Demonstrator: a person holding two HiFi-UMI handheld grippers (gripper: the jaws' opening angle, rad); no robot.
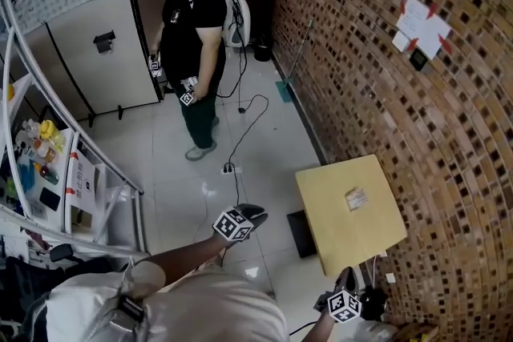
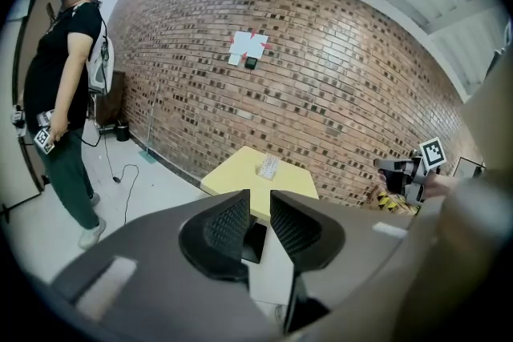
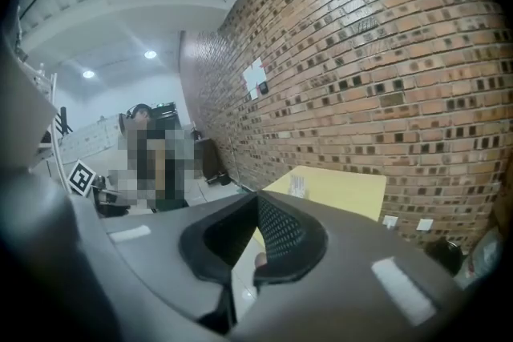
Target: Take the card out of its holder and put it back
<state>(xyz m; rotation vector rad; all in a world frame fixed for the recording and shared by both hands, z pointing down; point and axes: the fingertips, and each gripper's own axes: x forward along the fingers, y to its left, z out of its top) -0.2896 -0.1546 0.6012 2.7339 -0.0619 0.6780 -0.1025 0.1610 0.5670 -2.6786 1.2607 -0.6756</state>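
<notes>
Yellow table [image 1: 333, 224] nr brick wall [image 1: 449, 132], w/ card holder [image 1: 356, 199] on top.

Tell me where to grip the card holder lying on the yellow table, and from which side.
The card holder lies flat on the yellow table, toward the brick wall. Probably best: come down from the open floor side and pinch its near edge; lying flat, it offers no upright face. Finer detail is too small to tell.
</notes>
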